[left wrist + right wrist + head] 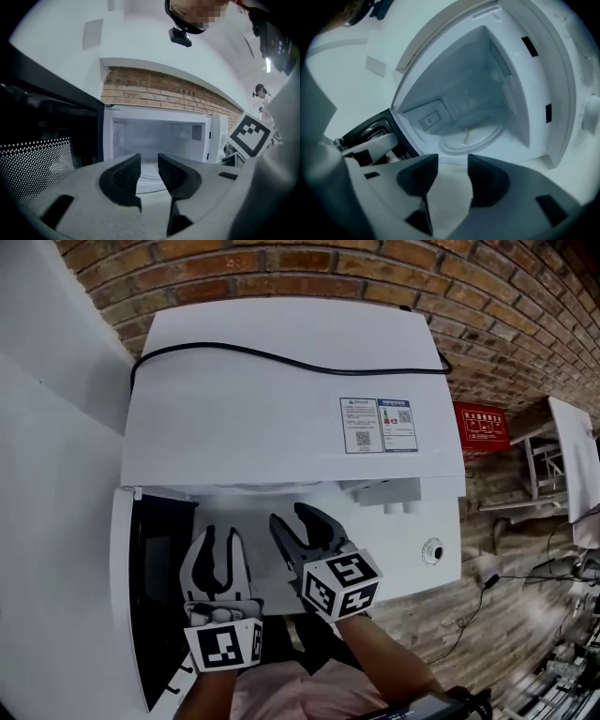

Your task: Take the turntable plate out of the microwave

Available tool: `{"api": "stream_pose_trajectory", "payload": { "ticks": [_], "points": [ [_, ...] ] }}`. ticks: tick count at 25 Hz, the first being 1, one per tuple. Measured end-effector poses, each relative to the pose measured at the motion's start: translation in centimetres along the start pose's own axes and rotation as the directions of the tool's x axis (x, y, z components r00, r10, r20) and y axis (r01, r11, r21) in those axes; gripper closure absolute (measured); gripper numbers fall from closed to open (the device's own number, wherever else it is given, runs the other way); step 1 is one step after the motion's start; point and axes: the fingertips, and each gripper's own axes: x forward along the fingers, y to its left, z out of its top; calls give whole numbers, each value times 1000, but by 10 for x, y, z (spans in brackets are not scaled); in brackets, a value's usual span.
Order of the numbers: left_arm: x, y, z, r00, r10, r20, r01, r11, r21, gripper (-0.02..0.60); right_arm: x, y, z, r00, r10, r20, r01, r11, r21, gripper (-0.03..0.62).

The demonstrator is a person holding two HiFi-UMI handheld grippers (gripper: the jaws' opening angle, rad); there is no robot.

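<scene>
- Up close, a white microwave [281,399] stands against a brick wall [281,268], with a white wall [47,474] on its left.
- A black cable [281,357] lies across its top.
- Its door [127,596] hangs open on the left side.
- The turntable plate [473,136] sits inside the microwave, on the floor of it. It lies flat and is round, so it has no long side.
- The left gripper [221,535] is in front of the open microwave and points into it. Its jaws are a little way apart, with nothing between them, and touch nothing.
- The right gripper [291,517] is just beside it, tipped to one side, and also points inside. Its jaws are apart too, and a bit wider. They hold nothing and are not touching the plate.
</scene>
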Motion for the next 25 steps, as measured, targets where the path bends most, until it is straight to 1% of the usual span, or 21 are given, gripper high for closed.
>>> {"api": "stream_pose_trajectory", "payload": {
  "ticks": [4, 6, 8, 11, 15, 16, 21, 25],
  "points": [
    [0, 2, 0, 1000, -8, -7, 8, 1000, -14, 476, 11, 0, 2, 1000, 19, 1, -18, 992, 121, 394],
    [0, 2, 0, 1000, -13, -5, 13, 1000, -4, 476, 15, -2, 3, 1000, 26, 4, -26, 981, 190, 393],
    [1, 2, 0, 1000, -17, -7, 17, 1000, 0, 476, 20, -5, 4, 999, 34, 8, -34, 963, 266, 393],
    [2, 2, 0, 1000, -22, -13, 22, 1000, 2, 478, 24, -11, 7, 999, 43, 22, -48, 924, 380, 393],
    [4, 2, 1, 1000, -26, -13, 26, 1000, 5, 478, 29, -18, 6, 998, 49, 27, -56, 863, 502, 390],
    [5, 2, 1, 1000, -26, -13, 26, 1000, 5, 477, 30, -19, 6, 998, 50, 27, -57, 852, 521, 399],
    [6, 4, 0, 1000, -23, -19, 23, 1000, 2, 480, 30, -19, 5, 998, 49, 25, -54, 797, 601, 395],
    [5, 6, -4, 999, -22, -33, 22, 1000, 3, 480, 31, -24, 10, 998, 18, 64, -57, 722, 690, 401]
  ]
}}
